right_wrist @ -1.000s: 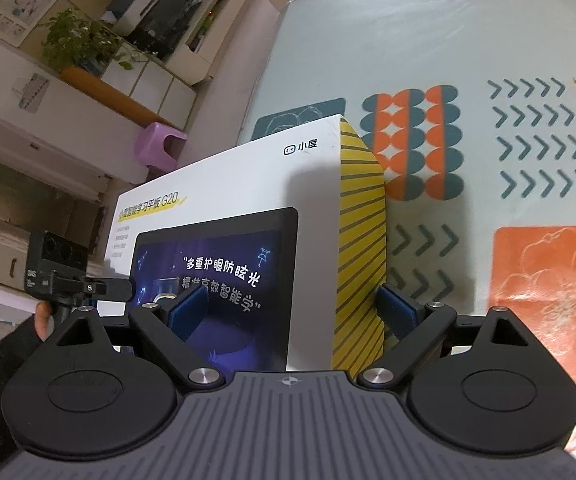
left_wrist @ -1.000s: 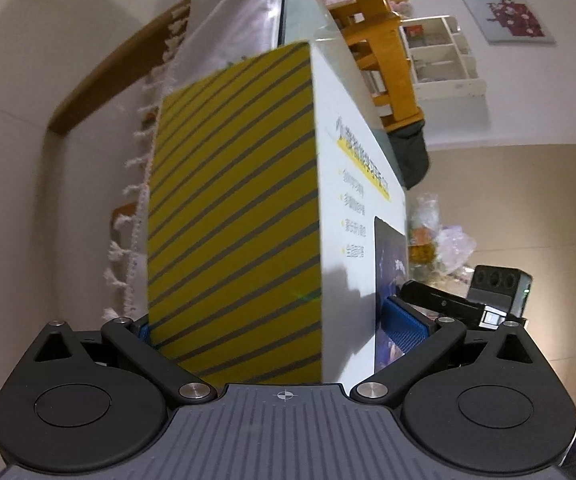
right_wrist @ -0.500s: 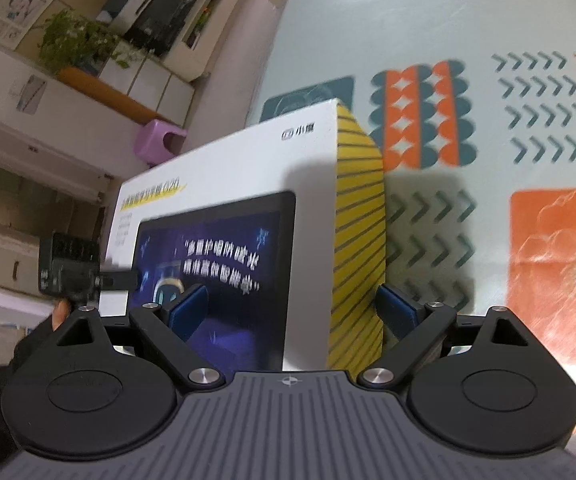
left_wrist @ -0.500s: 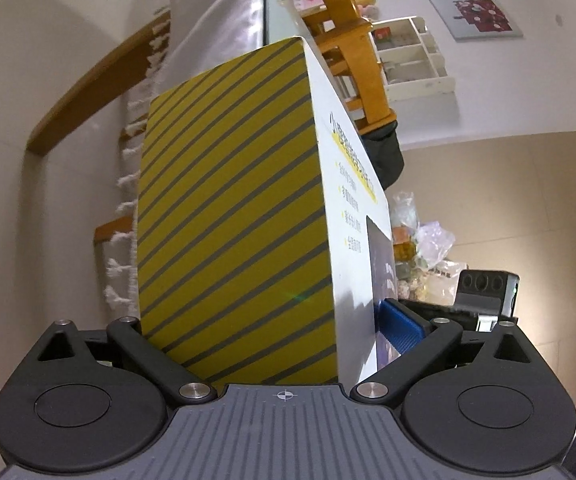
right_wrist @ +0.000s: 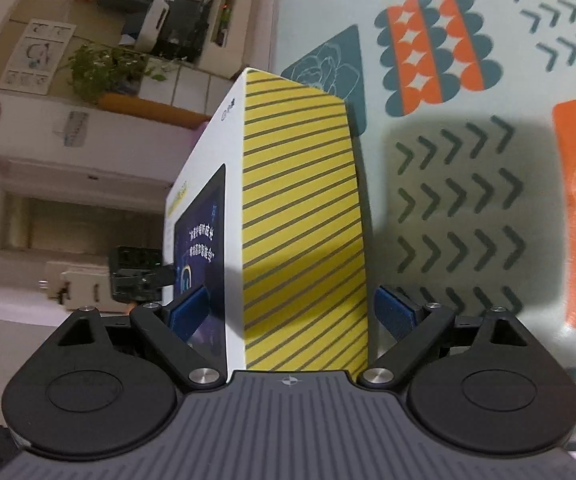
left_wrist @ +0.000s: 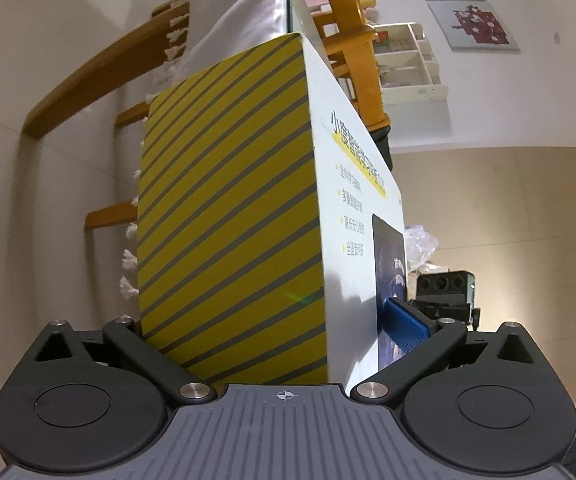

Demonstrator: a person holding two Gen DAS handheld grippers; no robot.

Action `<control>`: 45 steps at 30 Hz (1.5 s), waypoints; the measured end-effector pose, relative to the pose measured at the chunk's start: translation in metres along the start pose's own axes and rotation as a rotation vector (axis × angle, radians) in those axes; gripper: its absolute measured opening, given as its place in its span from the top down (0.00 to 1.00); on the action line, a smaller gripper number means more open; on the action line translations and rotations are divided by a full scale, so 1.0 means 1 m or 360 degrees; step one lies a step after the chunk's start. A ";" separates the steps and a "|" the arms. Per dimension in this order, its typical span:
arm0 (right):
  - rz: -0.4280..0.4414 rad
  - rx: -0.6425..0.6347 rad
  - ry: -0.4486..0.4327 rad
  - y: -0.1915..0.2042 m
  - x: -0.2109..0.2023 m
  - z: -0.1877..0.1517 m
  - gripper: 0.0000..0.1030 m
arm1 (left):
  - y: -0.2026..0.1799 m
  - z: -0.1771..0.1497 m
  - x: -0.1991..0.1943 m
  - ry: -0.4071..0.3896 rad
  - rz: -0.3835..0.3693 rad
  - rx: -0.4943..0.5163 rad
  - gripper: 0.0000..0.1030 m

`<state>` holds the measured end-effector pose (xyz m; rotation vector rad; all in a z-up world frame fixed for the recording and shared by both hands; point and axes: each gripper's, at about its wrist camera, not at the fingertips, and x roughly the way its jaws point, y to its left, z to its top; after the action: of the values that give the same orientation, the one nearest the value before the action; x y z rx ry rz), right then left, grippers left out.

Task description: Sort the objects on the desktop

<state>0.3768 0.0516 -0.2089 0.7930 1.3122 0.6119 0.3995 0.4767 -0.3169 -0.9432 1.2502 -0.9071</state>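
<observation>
A flat white tablet box with yellow grey-striped edges point(left_wrist: 228, 216) is held up on edge between both grippers. My left gripper point(left_wrist: 272, 324) is shut on one end of it, with the blue pad point(left_wrist: 404, 322) pressed on the printed face. My right gripper point(right_wrist: 288, 312) straddles the other end of the box point(right_wrist: 300, 216); its left blue pad point(right_wrist: 188, 312) touches the printed face, and its right pad point(right_wrist: 394, 314) stands a small gap off the back. Each gripper shows small in the other's view.
A patterned tablecloth point(right_wrist: 468, 160) with orange and teal shapes lies under the box. A wooden chair point(left_wrist: 348, 40), a white fringed cloth point(left_wrist: 228, 20) and a white shelf point(left_wrist: 408, 64) are behind. Cabinets and a potted plant point(right_wrist: 104, 68) are at the far side.
The box has turned up from lying flatter to standing on edge, so the right wrist view now faces its striped edge. Both grippers kept their places on it.
</observation>
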 end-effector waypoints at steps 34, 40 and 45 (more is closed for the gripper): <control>-0.0072 -0.0204 -0.0174 0.040 -0.156 -0.108 0.00 | -0.140 -0.183 0.027 -0.0168 0.0021 0.0042 0.00; -0.0126 -0.0173 -0.0171 0.017 -0.211 -0.157 0.00 | -0.160 -0.251 0.062 -0.0141 0.0017 -0.0021 0.00; -0.0135 -0.0181 -0.0177 0.003 -0.247 -0.188 0.00 | -0.176 -0.296 0.076 -0.0154 0.0041 -0.0064 0.00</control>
<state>0.1499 -0.1093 -0.0714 0.6660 1.1927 0.5618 0.1050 0.3202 -0.2004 -0.9893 1.1989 -0.8093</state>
